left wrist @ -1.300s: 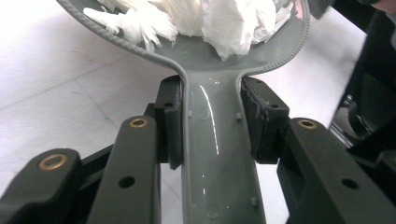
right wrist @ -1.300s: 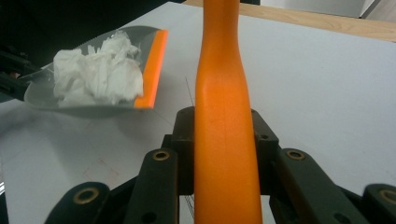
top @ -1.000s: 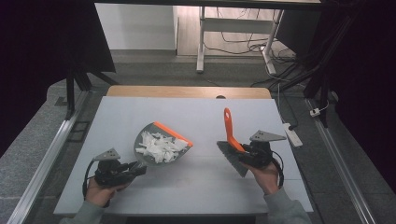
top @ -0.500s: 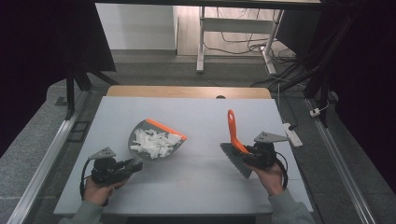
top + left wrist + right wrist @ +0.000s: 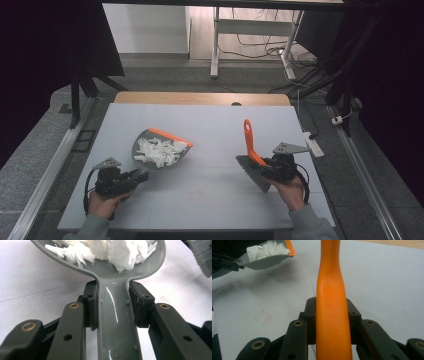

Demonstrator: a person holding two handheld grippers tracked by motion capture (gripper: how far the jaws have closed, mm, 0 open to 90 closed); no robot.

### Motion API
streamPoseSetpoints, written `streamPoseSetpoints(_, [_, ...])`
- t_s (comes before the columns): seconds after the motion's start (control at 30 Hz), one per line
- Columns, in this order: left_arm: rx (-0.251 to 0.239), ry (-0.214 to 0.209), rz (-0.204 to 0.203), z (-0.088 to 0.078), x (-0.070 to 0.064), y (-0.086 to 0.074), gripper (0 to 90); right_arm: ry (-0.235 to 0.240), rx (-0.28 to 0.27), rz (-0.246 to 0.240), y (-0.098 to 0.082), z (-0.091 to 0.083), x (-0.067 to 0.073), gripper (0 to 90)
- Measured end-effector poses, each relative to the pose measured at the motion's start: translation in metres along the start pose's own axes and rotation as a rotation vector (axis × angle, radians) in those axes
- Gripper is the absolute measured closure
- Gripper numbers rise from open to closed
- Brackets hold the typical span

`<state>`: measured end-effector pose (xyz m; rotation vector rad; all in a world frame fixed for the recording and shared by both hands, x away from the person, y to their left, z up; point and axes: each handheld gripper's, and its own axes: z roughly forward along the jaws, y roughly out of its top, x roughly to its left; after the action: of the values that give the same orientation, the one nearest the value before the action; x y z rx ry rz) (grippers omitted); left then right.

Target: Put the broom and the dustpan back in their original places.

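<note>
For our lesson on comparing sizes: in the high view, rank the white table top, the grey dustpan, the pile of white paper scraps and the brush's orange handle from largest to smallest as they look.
1. White table top
2. Grey dustpan
3. Pile of white paper scraps, lying inside the dustpan
4. Orange handle, long but narrow, so its place below the scraps is less sure

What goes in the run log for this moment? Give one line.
left gripper: shut on dustpan handle | dustpan: holds shredded paper | right gripper: shut on brush handle

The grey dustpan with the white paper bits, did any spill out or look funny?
Nothing stands out. The torn white paper all sits inside the grey plastic dustpan with the orange lip, and no scraps show on the white table.
</note>
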<state>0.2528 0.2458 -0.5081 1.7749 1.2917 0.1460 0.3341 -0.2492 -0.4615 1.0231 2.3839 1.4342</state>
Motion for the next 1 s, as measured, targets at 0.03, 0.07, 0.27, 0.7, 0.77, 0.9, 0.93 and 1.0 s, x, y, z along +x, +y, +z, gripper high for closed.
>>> streamPoseSetpoints(0.03, [0.000,0.009,-0.005,0.000,0.000,0.000,61.1,0.001,0.002,0.002,0.000,0.000,0.000,70.5])
streamPoseSetpoints(0.07, [-0.003,0.019,-0.013,0.000,0.000,0.000,61.1,0.006,0.005,0.010,0.000,0.000,0.000,70.5])
streamPoseSetpoints(0.27, [-0.017,0.084,-0.062,0.002,0.001,-0.002,61.0,0.028,0.015,0.027,-0.002,0.000,-0.001,70.5])
streamPoseSetpoints(0.7, [-0.037,0.172,-0.112,0.013,-0.001,-0.001,61.0,0.078,0.042,0.080,-0.004,-0.004,-0.005,70.5])
streamPoseSetpoints(0.77, [-0.040,0.189,-0.119,0.015,-0.001,-0.002,61.1,0.083,0.048,0.085,-0.006,-0.003,-0.007,70.4])
streamPoseSetpoints(0.9, [-0.036,0.231,-0.126,0.020,0.001,-0.001,61.1,0.084,0.068,0.095,-0.008,0.000,-0.010,70.5])
streamPoseSetpoints(0.93, [-0.032,0.244,-0.129,0.021,0.002,-0.001,61.1,0.082,0.072,0.099,-0.009,0.000,-0.011,70.5])
streamPoseSetpoints(1.0, [-0.027,0.267,-0.134,0.024,0.003,-0.001,61.1,0.081,0.078,0.107,-0.010,0.001,-0.012,70.5])
